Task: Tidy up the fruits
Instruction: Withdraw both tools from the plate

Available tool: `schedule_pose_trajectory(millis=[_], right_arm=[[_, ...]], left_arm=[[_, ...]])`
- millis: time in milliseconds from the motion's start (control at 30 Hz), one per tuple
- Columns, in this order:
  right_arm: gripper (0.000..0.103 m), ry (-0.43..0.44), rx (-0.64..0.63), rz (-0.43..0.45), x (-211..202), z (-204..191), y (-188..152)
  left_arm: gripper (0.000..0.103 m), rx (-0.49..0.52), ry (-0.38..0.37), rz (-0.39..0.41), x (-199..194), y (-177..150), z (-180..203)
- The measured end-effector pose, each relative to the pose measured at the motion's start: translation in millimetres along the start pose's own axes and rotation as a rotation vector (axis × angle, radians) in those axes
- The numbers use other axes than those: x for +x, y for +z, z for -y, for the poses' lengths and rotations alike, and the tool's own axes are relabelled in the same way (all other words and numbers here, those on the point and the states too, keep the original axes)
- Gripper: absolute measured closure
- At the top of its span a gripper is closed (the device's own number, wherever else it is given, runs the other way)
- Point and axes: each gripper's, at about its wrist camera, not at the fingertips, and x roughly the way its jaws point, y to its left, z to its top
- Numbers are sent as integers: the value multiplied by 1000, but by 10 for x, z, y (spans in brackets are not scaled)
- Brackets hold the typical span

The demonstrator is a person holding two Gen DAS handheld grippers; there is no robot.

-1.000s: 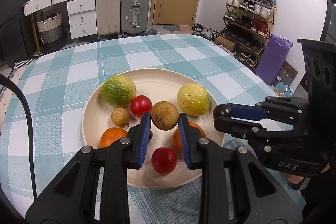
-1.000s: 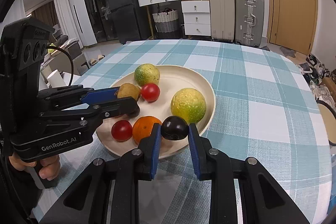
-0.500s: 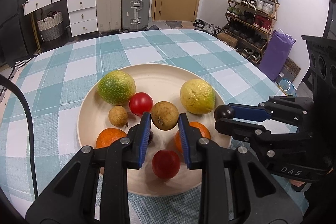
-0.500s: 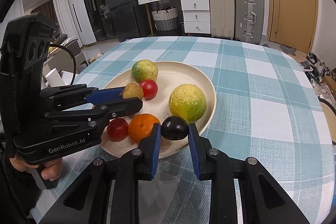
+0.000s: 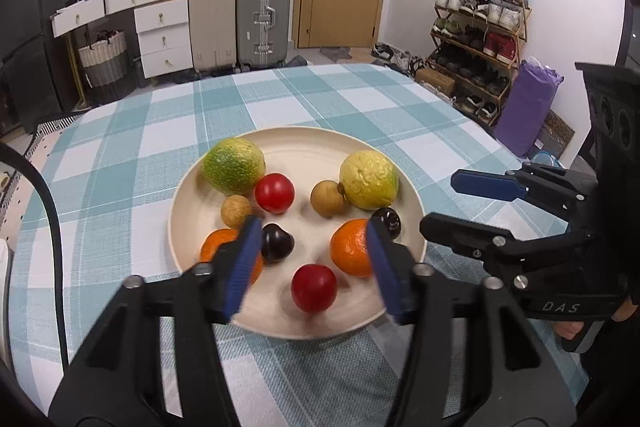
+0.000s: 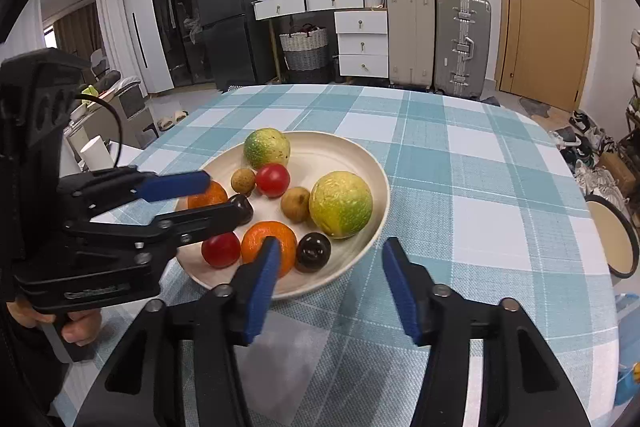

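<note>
Left gripper point(image 5: 312, 259) and right gripper point(image 6: 328, 279): jaws opening, nothing gripped. Nine fruits crowd the plate point(image 5: 304, 143); suitcases point(image 5: 240, 15) stand beyond the table's far edge.

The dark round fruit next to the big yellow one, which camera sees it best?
The right wrist view. There the dark fruit sits whole and unblocked near the plate's front rim, beside the orange. In the left wrist view the same fruit is farther off, and the left gripper's blue fingers cover part of it.
</note>
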Motion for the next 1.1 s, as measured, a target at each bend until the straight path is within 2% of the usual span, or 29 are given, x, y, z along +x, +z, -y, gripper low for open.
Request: schedule_pose_trajectory(millis=[33,67,100,167,200,233,267,567,867,1100], right_arm=[[27,0,2,5,-19,4,-8],[23,5,6,11,-42,12,-18],[17,12,7,18,-66,14,-28],[9,16,5,32,-110,11,-53],[3,17,4,33,-124,11,-68],[1,18,6,37,-138,13,-76],[0,25,11,49,-162,18,-88],[0,65,23,150,-328,17,-154],[0,86,11,221,-375,-2,-180],[0,103,13,248,-409,8,-192]], left_arm=[[35,-4,4,8,-47,-12,-6],[24,-10,15,18,-106,-30,-15],[18,-16,26,32,-156,-48,-25],[16,-29,38,59,-264,-88,-51],[12,-34,46,61,-305,-107,-66],[9,-40,53,64,-340,-126,-86],[1,-48,64,71,-383,-153,-108],[1,-101,104,138,-657,-364,-229],[1,-82,149,200,-699,-453,-172],[1,-87,154,207,-675,-444,-159]])
